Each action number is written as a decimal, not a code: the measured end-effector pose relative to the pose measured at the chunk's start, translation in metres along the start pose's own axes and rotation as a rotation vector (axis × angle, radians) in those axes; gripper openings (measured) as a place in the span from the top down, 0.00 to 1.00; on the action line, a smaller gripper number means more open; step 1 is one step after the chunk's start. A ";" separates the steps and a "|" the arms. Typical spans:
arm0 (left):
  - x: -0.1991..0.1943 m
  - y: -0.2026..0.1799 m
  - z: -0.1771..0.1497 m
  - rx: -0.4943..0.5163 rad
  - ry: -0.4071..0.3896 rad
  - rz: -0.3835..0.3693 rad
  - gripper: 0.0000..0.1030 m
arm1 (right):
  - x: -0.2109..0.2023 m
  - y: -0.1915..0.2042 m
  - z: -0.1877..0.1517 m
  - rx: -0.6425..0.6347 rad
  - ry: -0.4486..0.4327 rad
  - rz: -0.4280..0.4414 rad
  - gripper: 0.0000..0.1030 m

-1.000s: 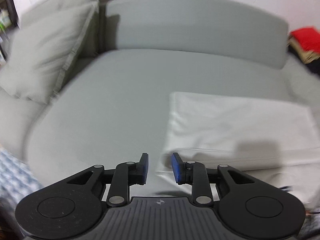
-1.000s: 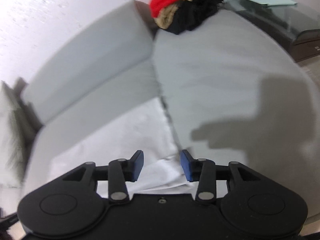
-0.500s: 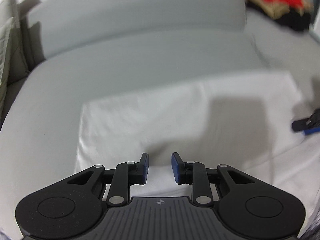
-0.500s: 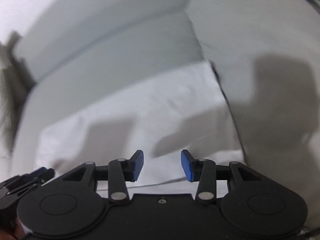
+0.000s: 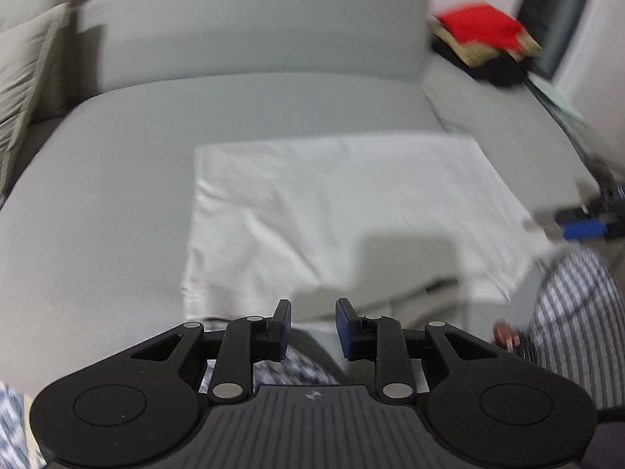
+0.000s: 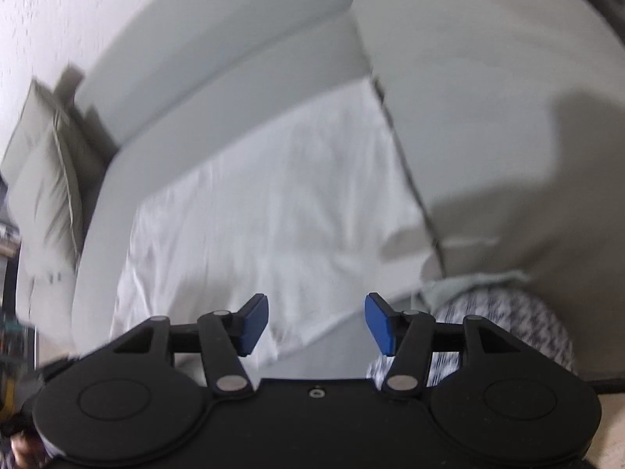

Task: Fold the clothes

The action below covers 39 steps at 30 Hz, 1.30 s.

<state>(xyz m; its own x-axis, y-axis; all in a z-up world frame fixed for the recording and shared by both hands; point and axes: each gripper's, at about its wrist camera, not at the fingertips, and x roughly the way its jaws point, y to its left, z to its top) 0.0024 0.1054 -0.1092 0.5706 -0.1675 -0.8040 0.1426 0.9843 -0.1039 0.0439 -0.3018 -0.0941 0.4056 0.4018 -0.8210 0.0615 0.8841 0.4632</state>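
Grey sofa (image 5: 250,117) carries the folded white garment (image 5: 336,211) flat on its seat. Left gripper (image 5: 312,324) stands narrowly parted, right gripper (image 6: 316,324) wide, both empty short of the garment's near edge. Judging by that, a fold is finished; next calls for gripping that edge.

- We see a grey sofa (image 5: 117,179) carrying everything
- A folded white cloth (image 5: 336,203) lies flat on its seat
- A red-topped clothes pile (image 5: 484,43) sits at our far right corner

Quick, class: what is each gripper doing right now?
Left gripper: open, holding nothing.
Right gripper: open wide, empty, above the folded white cloth.
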 end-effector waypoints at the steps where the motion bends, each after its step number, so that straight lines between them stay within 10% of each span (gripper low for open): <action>1: 0.002 0.001 0.002 -0.025 -0.011 0.023 0.75 | 0.001 0.000 0.001 0.003 -0.035 0.005 0.56; 6: 0.025 -0.004 0.017 -0.093 -0.042 0.085 0.86 | 0.022 0.008 0.002 -0.023 -0.114 0.003 0.71; 10: 0.058 -0.027 0.024 0.051 -0.057 0.240 0.81 | 0.058 0.030 -0.003 -0.114 -0.107 -0.043 0.71; 14: 0.085 -0.002 0.022 0.004 0.136 0.479 0.83 | 0.079 0.038 -0.014 -0.271 -0.091 -0.216 0.73; 21: 0.041 0.054 0.019 -0.115 0.161 0.467 0.85 | 0.044 -0.009 -0.003 -0.078 -0.037 -0.304 0.72; 27: 0.016 0.059 0.021 -0.182 0.009 0.386 0.85 | 0.007 -0.026 0.017 0.018 -0.229 -0.211 0.64; 33: 0.064 0.013 0.037 -0.084 -0.013 0.225 0.85 | 0.050 -0.034 0.040 0.084 -0.199 -0.098 0.85; 39: 0.086 -0.031 0.015 0.115 0.110 0.305 0.83 | 0.081 -0.020 0.026 -0.074 -0.143 -0.390 1.00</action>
<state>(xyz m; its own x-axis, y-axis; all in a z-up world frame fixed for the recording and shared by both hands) 0.0596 0.0598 -0.1667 0.5113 0.1463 -0.8469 0.0732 0.9744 0.2125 0.0988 -0.2928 -0.1609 0.4874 0.0011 -0.8732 0.1716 0.9804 0.0970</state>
